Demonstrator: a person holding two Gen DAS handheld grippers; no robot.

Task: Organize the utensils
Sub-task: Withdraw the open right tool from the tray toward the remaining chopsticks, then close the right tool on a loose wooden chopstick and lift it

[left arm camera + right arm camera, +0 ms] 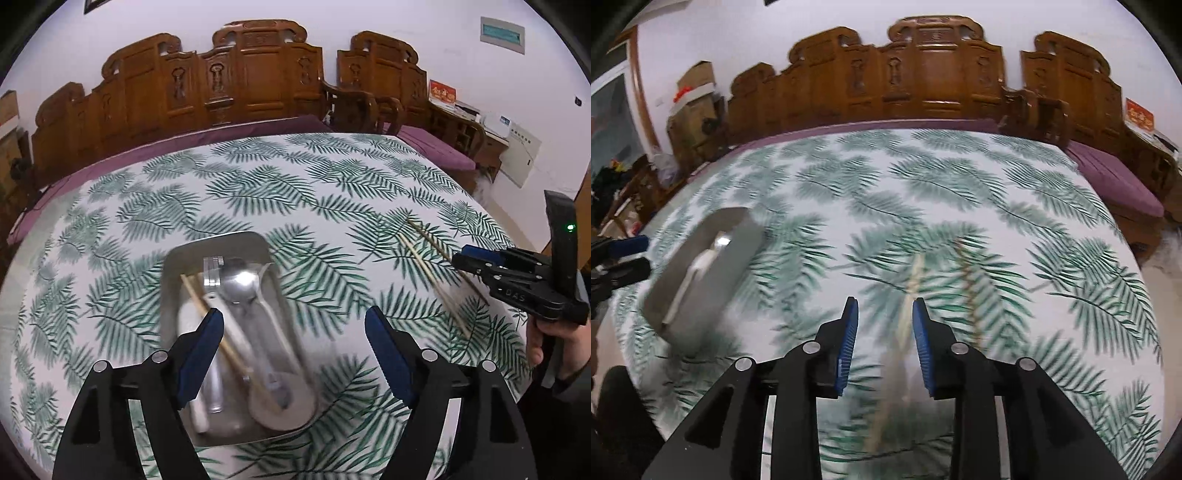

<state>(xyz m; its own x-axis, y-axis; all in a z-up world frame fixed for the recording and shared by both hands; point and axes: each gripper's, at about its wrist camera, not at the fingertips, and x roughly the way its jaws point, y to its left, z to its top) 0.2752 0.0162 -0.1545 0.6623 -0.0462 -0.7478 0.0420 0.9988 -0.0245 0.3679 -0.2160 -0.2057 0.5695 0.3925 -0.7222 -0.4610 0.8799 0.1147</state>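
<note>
Both fingers of the left gripper (pixel 293 328) stand wide apart above the metal tray (pixel 173 266), which holds spoons (pixel 238 286) and one chopstick (pixel 218 341). Right gripper (pixel 885 328) is open too, over two chopsticks (pixel 912 280) lying on the tablecloth (pixel 960 177), well apart from the tray.

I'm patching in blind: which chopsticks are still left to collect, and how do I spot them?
Find the leaf-print tablecloth, then the metal tray holding the spoons. The loose chopsticks lie on bare cloth to the tray's right, by the right gripper, whose jaws stand open above them. Unlike the chopstick in the tray, these two lie outside it.
</note>
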